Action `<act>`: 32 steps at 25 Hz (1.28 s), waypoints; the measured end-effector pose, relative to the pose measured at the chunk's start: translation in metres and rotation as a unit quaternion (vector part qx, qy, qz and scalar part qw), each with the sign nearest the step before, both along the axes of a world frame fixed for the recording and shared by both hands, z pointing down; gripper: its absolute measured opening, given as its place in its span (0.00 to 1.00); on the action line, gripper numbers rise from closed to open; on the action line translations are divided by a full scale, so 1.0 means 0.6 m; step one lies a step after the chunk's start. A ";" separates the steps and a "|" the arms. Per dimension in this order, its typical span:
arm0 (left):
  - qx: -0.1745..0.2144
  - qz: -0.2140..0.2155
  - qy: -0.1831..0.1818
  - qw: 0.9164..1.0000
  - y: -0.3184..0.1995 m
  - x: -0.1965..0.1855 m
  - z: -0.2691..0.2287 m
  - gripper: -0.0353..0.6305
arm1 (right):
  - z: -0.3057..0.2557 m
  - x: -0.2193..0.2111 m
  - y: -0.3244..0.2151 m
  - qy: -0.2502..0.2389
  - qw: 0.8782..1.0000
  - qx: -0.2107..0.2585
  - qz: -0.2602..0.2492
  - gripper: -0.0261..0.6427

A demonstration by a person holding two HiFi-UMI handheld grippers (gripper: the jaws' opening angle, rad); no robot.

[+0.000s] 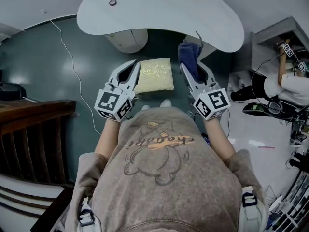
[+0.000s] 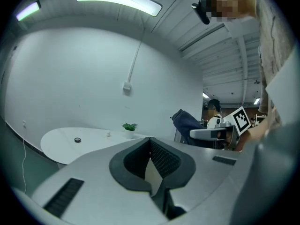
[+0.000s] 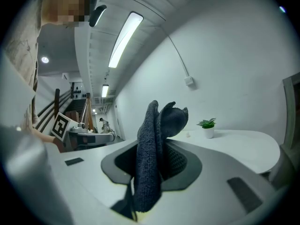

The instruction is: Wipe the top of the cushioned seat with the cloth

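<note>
The cushioned seat [image 1: 154, 75] is a pale yellow square pad on the dark floor, straight ahead between both grippers. My right gripper [image 1: 186, 70] is shut on a dark blue cloth [image 1: 189, 56], which bunches up above its jaws just right of the seat's far corner. In the right gripper view the cloth [image 3: 150, 158] stands upright, pinched between the jaws of the right gripper [image 3: 157, 146]. My left gripper [image 1: 136, 65] hovers at the seat's left edge, its jaws shut with nothing in them. The left gripper view shows its jaw tips [image 2: 150, 142] meeting, and the cloth [image 2: 185, 122] off to the right.
A curved white table [image 1: 159, 13] stands just beyond the seat, with a small potted plant [image 2: 130, 127] and a dark round object [image 1: 112, 3] on it. A white cable [image 1: 72, 66] runs across the floor at left. Dark wooden furniture [image 1: 34, 129] is at left; another person [image 1: 289, 83] and clutter at right.
</note>
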State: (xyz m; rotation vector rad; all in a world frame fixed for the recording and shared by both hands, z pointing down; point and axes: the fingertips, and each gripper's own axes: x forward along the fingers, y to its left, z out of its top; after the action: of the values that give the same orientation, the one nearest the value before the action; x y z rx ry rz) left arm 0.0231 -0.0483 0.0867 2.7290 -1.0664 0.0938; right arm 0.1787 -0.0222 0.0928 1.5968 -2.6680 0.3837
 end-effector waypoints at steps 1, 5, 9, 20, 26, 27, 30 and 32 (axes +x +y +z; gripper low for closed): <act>0.004 0.001 -0.003 1.000 0.000 -0.003 0.002 0.07 | 0.002 -0.002 0.000 0.002 1.000 0.002 -0.002 0.22; 0.001 0.004 -0.002 1.000 0.000 -0.010 0.026 0.07 | 0.025 -0.005 0.008 0.007 1.000 -0.001 -0.004 0.22; -0.005 0.001 0.011 1.000 0.001 -0.016 0.047 0.07 | 0.052 -0.005 0.016 0.010 1.000 -0.011 0.000 0.22; -0.026 -0.009 0.023 0.999 0.016 -0.030 0.087 0.07 | 0.091 -0.014 0.040 0.013 1.000 -0.024 0.009 0.21; -0.029 -0.013 0.016 0.999 0.019 -0.045 0.086 0.07 | 0.095 -0.023 0.042 0.008 1.000 -0.027 0.013 0.21; -0.030 -0.013 0.015 0.999 0.019 -0.047 0.087 0.07 | 0.095 -0.024 0.042 0.006 1.000 -0.027 0.013 0.21; -0.032 -0.013 0.017 0.999 0.022 -0.051 0.089 0.07 | 0.096 -0.026 0.046 0.003 0.999 -0.027 0.016 0.21; -0.033 -0.011 0.021 0.999 0.024 -0.050 0.089 0.07 | 0.096 -0.026 0.050 0.003 0.999 -0.027 0.017 0.21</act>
State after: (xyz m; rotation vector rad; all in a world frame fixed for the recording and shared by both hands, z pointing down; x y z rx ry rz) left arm -0.0069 -0.0337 0.1404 2.6481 -1.0640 0.0675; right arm 0.1631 0.0079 0.1505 1.6279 -2.6046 0.4477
